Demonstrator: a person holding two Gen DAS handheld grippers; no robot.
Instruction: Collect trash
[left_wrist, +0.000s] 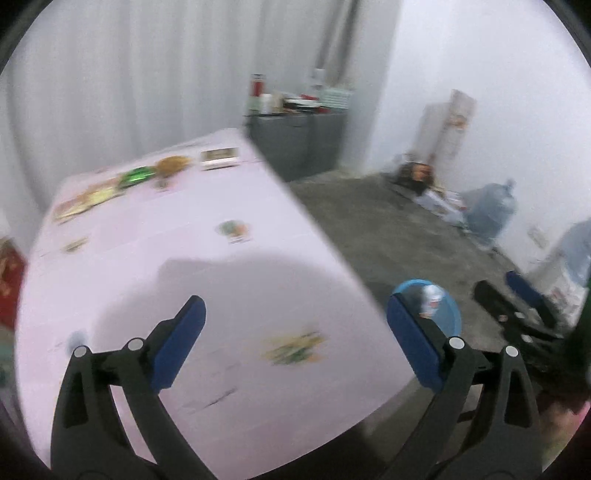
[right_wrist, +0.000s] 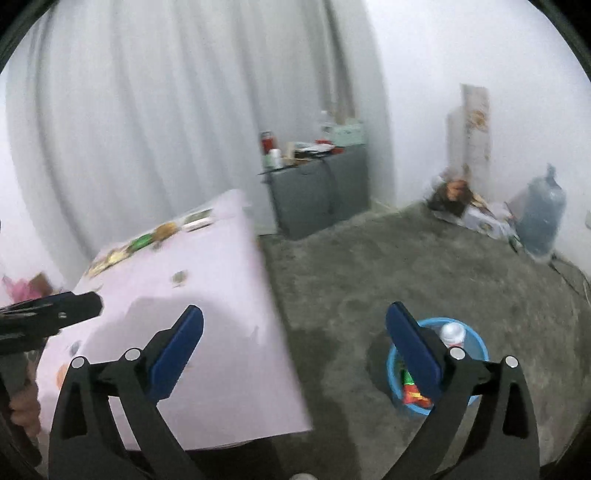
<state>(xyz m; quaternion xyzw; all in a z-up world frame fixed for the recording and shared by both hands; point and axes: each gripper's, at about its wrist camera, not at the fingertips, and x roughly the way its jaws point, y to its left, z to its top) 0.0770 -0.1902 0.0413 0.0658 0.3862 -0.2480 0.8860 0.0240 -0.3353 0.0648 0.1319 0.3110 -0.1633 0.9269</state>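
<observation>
Blue bin on grey floor beside table, bottle neck-up and red wrapper inside only clear from right wrist, wrappers along table's far edge, left gripper and right gripper both spread, empty.

We can read no text in either view. The printed wrappers along the far edge of the counter, the tall carton against the wall and the packet in the blue bucket are all too blurred for us to make out any lettering.
</observation>
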